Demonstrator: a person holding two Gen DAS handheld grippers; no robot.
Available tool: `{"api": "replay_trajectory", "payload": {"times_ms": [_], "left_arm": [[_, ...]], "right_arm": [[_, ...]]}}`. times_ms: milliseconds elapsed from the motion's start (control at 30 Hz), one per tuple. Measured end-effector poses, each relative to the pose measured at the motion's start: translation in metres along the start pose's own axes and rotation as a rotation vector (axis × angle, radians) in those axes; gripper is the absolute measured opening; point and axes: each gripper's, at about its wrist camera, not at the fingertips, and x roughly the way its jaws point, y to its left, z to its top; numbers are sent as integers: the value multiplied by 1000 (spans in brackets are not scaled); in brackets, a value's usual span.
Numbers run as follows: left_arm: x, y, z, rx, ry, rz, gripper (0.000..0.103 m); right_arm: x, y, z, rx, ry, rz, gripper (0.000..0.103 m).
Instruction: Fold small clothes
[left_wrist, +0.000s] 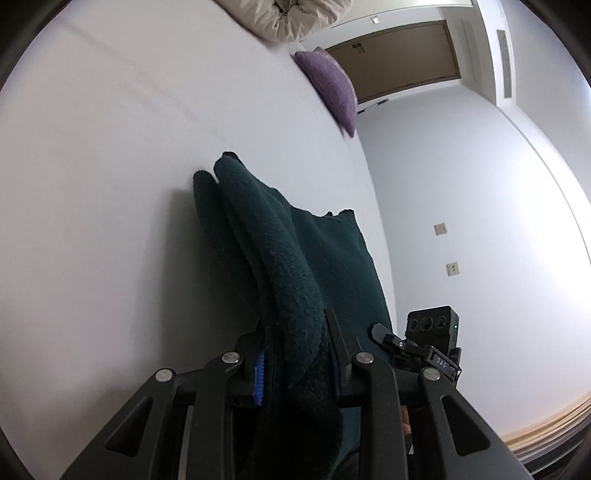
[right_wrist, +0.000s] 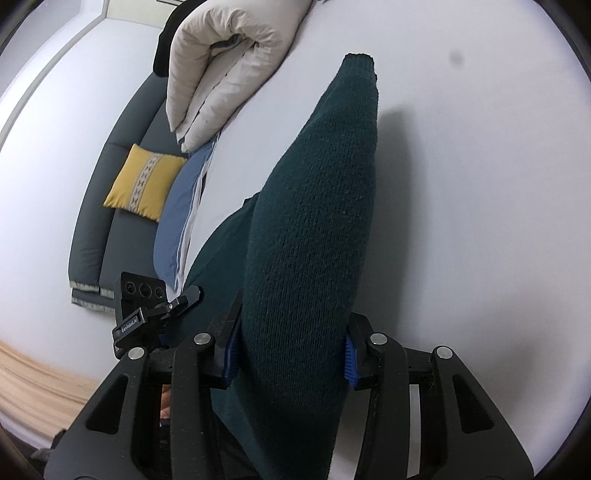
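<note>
A dark green knitted garment (left_wrist: 280, 258) is held up off the white bed sheet (left_wrist: 110, 184) by both grippers. My left gripper (left_wrist: 295, 365) is shut on one bunched end of it, the cloth draped over the fingers. My right gripper (right_wrist: 291, 358) is shut on the other end (right_wrist: 314, 221), with the blue pads (right_wrist: 350, 363) pressed on either side of a thick fold that stretches away toward the sheet (right_wrist: 480, 184). Each gripper shows in the other's view: the right one (left_wrist: 432, 339) and the left one (right_wrist: 147, 306).
A folded cream duvet (right_wrist: 221, 66) and a blue pillow (right_wrist: 181, 221) lie at the bed's head. A yellow cushion (right_wrist: 144, 184) sits on a grey sofa (right_wrist: 96, 221). A purple cushion (left_wrist: 332, 88) lies at the bed's edge by a brown door (left_wrist: 402, 59).
</note>
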Motion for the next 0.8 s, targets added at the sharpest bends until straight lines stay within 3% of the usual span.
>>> {"api": "replay_trajectory", "payload": {"times_ms": [100, 200, 300, 400, 667, 800], "left_arm": [[-1, 3, -29, 3, 18, 34, 28], [12, 9, -39, 31, 35, 143, 29], [23, 25, -42, 1, 50, 161, 30], [20, 22, -45, 15, 41, 163, 30], [11, 14, -64, 25, 8, 172, 29], [17, 24, -66, -13, 2, 149, 30]], "right_arm": [[-12, -11, -41, 18, 7, 14, 40], [-19, -23, -73, 46, -2, 18, 40], [-13, -40, -91, 60, -2, -29, 40], [-12, -57, -97, 125, -23, 39, 40], [-19, -18, -95, -7, -28, -65, 40], [-16, -27, -77, 17, -20, -66, 40]]}}
